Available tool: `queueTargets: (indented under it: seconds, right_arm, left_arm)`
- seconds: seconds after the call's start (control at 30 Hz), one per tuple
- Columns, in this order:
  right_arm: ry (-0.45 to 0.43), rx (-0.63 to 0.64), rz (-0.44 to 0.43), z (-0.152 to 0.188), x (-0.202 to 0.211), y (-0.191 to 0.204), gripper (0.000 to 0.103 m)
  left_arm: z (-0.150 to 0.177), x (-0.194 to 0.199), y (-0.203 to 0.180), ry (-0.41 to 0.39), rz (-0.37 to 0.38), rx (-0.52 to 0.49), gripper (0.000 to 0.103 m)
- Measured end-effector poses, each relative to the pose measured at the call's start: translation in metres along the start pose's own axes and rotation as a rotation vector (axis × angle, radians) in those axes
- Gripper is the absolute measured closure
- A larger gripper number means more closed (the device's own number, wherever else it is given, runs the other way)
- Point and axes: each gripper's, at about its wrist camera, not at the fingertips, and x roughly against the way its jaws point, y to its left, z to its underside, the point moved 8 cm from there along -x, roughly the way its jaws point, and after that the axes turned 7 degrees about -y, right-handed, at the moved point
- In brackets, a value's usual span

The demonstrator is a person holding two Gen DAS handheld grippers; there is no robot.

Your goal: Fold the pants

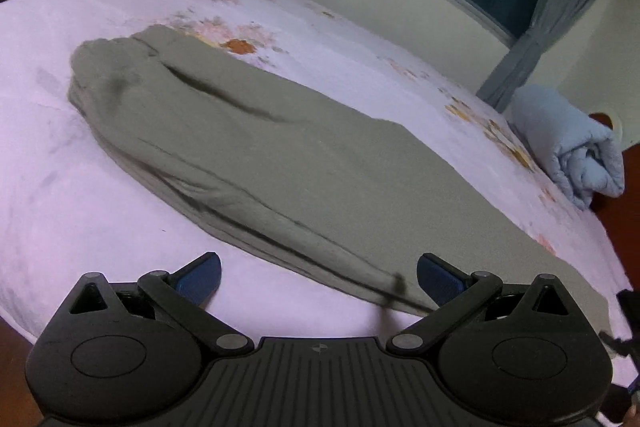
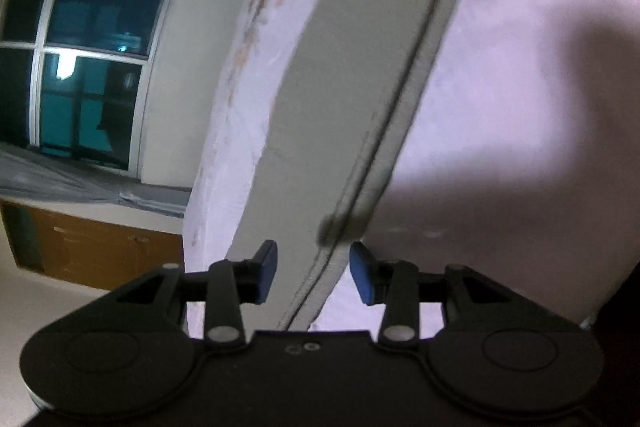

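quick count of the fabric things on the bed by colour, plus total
grey-green: 1, the folded cotton pants
pale blue: 1, the rolled quilt
pink: 1, the flowered bed sheet under both
total: 3

Matt grey-green cloth pants (image 1: 280,147) on soft pale bed (image 1: 80,207) sheet. Matt black plastic grippers, blue fingers (image 1: 434,277). Quilted blue blanket (image 1: 568,151).

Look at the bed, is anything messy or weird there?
Nothing much. The grey pants lie folded lengthwise on the pink sheet, with slightly uneven edges. A rolled blue quilt sits at the bed's far edge.
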Motion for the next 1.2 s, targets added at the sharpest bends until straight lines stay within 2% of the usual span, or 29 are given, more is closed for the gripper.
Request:
queueTargets:
  seconds: [0.2,0.3,0.4,0.53,0.7,0.73,0.8,0.9,0.93,0.97,1.03,1.1,1.2]
  right_arm:
    - [0.022,0.008,-0.071,0.006,0.001,0.010,0.074]
    - [0.038,-0.003,-0.028,0.005,-0.008,0.007,0.075]
    - [0.049,-0.002,-0.022,0.006,-0.014,0.008,0.078]
    - [0.060,0.006,0.008,0.006,-0.017,0.005,0.103]
    - [0.039,0.107,-0.063,0.008,0.000,0.028,0.103]
    - [0.043,0.118,-0.042,0.009,-0.001,0.027,0.103]
    - [0.075,0.092,0.059,0.012,-0.008,0.011,0.103]
    - [0.063,0.084,0.072,0.010,-0.009,0.010,0.103]
    - [0.046,0.070,0.069,0.008,-0.007,0.010,0.098]
    - [0.037,0.044,0.052,0.004,-0.001,0.010,0.087]
    - [-0.051,0.043,0.007,-0.013,0.023,0.012,0.084]
    - [-0.131,0.056,0.015,-0.036,0.046,0.007,0.084]
    - [-0.210,-0.011,0.024,-0.069,0.068,-0.011,0.085]
  left_arm:
    - [0.004,-0.001,0.004,0.006,0.000,0.027,0.000]
    - [0.006,0.001,0.007,0.005,-0.001,0.056,0.000]
    - [0.007,0.000,0.006,0.007,-0.010,0.043,0.000]
    - [0.007,-0.002,0.004,0.014,-0.019,0.032,0.000]
    - [0.007,0.001,0.004,-0.001,-0.024,0.042,0.000]
    - [0.007,0.001,0.005,0.000,-0.023,0.043,0.000]
    - [0.007,0.000,0.005,0.003,-0.024,0.044,0.000]
    - [0.008,0.001,0.006,0.005,-0.021,0.046,0.000]
    - [0.008,0.001,0.006,0.007,-0.019,0.046,0.000]
    - [0.008,0.001,0.007,0.008,-0.016,0.048,0.000]
    - [0.007,0.001,0.010,0.009,-0.010,0.057,0.000]
    - [0.008,0.001,0.011,0.010,-0.005,0.070,0.000]
    - [0.008,-0.003,0.006,0.017,-0.006,0.049,0.000]
